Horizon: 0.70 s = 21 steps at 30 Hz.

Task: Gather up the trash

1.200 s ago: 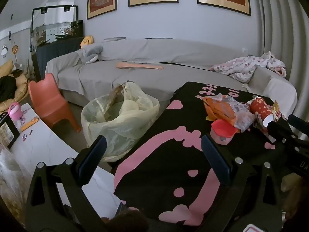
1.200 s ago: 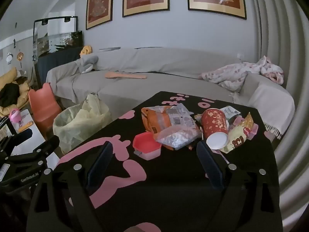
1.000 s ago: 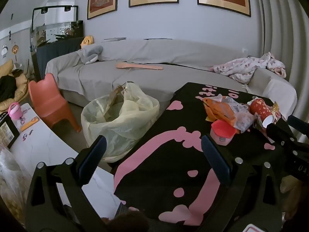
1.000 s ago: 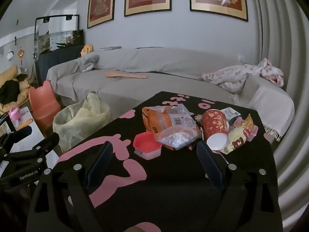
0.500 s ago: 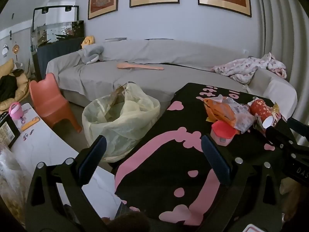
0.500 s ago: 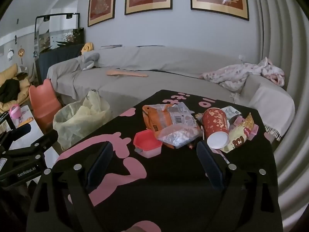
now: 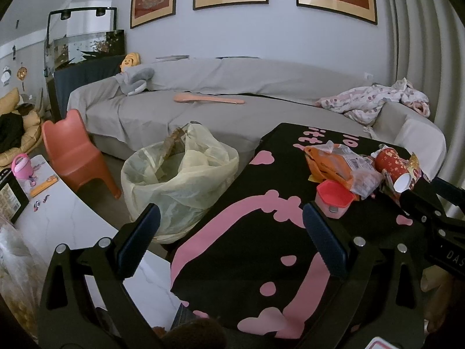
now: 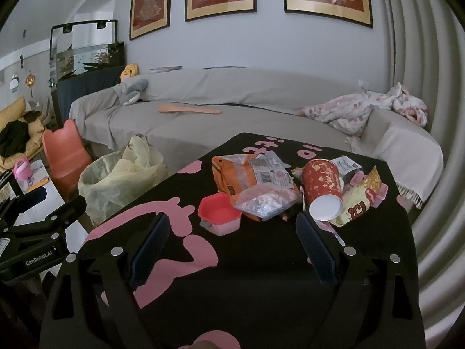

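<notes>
A: Nearest to the right hand-held gripper [image 8: 232, 250], what is met first?

B: Bare black-and-pink cloth on the worktop [image 8: 261, 276]; nothing is held, and the jaws are spread wide. Just beyond the fingertips, slightly left of centre, the small pink tub [image 8: 220, 213] is found, upright and lidless. It is judged the closest piece of trash for that side.

A: And past it?

B: The orange snack bag [image 8: 232, 174] with a clear crinkled bag [image 8: 266, 202] lying over its near edge, then the red paper cup [image 8: 322, 190], tipped on its side. The cup's long axis runs roughly toward the camera, its white mouth facing the right finger (a grasp across the wall, not along it, is therefore suggested). A yellow wrapper [image 8: 361, 200] is pressed against the cup's right side.

A: Is the left hand-held gripper [image 7: 229, 238] better placed?

B: It is not. It is also empty and spread open, and from it the heap lies well off to the right and farther ahead. What is nearer to it is the yellow trash bag [image 7: 180, 180], standing open on the floor just beside the worktop's left edge.

A: What is gained from each view?

B: The bag's open mouth and something brown sticking up inside are shown in the left view; in the right view only its crumpled side is seen. The cup's mouth and the wrappers behind it are laid out clearly only in the right view.
</notes>
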Each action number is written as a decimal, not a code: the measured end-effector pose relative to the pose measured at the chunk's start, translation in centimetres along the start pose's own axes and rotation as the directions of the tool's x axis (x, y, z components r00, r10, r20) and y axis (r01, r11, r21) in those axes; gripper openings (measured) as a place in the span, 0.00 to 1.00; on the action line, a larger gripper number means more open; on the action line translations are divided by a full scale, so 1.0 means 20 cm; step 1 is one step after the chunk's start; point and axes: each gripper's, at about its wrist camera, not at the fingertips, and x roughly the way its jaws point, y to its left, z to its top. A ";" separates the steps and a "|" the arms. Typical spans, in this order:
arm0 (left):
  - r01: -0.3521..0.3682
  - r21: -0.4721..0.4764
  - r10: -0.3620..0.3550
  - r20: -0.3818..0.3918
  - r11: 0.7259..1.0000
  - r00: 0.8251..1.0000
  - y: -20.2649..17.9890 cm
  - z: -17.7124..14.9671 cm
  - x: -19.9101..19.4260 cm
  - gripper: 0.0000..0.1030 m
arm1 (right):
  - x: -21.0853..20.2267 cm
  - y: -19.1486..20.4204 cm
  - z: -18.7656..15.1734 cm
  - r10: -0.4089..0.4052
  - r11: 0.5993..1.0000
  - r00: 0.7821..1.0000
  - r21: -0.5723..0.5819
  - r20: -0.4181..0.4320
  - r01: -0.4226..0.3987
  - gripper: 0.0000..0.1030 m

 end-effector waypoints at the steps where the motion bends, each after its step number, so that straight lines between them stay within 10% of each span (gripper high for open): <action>1: 0.000 0.000 0.000 0.000 1.000 1.000 0.00 0.00 0.00 0.91 | 0.00 0.00 0.00 0.000 1.000 1.000 0.000 -0.001 0.000 0.82; 21: 0.006 0.000 -0.006 -0.007 1.000 1.000 -0.01 -0.01 0.02 0.91 | 0.00 0.00 0.00 0.001 1.000 1.000 0.000 -0.001 -0.001 0.82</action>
